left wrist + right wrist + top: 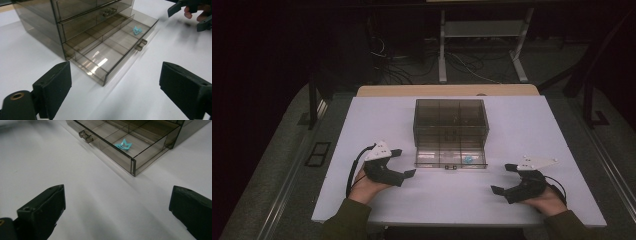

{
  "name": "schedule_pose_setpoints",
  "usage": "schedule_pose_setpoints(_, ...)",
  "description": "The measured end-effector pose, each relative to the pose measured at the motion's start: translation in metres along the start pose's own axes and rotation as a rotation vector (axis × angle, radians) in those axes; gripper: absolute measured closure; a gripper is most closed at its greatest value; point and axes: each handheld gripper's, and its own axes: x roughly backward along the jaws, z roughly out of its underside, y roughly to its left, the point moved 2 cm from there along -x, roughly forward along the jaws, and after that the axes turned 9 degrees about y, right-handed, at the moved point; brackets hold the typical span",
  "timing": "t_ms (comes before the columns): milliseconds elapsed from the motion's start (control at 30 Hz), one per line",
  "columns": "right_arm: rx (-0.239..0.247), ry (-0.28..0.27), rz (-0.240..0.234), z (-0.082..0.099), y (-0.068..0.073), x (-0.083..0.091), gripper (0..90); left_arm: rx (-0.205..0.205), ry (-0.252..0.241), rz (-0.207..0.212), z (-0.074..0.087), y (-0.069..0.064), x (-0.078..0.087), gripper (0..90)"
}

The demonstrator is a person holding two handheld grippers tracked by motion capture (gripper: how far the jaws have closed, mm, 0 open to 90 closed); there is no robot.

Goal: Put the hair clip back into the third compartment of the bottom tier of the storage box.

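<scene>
A small blue clip (123,145) lies in the right-hand compartment of the open bottom drawer (450,156), near the drawer's front wall. It looks like a thin folded piece, pale turquoise, with little upright points, light enough to skid if nudged. The drawer is smoky clear plastic, split by dividers into compartments, with a small knob (141,45) at the middle of its front; it stands pulled out toward the near edge from a smoky drawer cabinet (451,116) set at the middle of the white bench (537,130).

The left tongs (405,161) rest on the bench to the near left of the drawer, jaws apart and holding nothing. The right tongs (504,178) rest to the near right, also spread wide and empty.

Judging by this, the work stands at the approach: the drawer is open, the clip untouched. The next move probably calls for the right tongs to come over the drawer's front wall, drop into that compartment and close gently on the clip's raised part without pushing it against a divider.
</scene>
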Motion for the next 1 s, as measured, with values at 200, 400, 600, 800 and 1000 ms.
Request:
schedule_pose_setpoints(200,0.002,0.001,0.002,0.000,-0.001,0.000,0.1,0.031,-0.014,-0.006,0.008,0.001,0.005,3.8)
schedule_pose_setpoints(400,-0.005,-0.001,0.005,0.000,0.000,0.000,0.1,0.045,-0.005,-0.001,0.014,-0.001,0.005,0.0)
schedule_pose_setpoints(600,-0.004,-0.003,0.005,0.001,0.000,0.000,0.1,0.041,0.026,-0.009,0.021,-0.003,0.004,0.0)
schedule_pose_setpoints(800,-0.002,-0.002,0.007,0.001,0.000,0.000,0.1,0.042,0.048,-0.012,0.026,-0.005,0.002,0.0)
schedule_pose_setpoints(1000,-0.004,-0.002,0.010,0.001,-0.001,0.000,0.1,0.034,0.066,-0.018,0.027,-0.006,0.000,0.0)
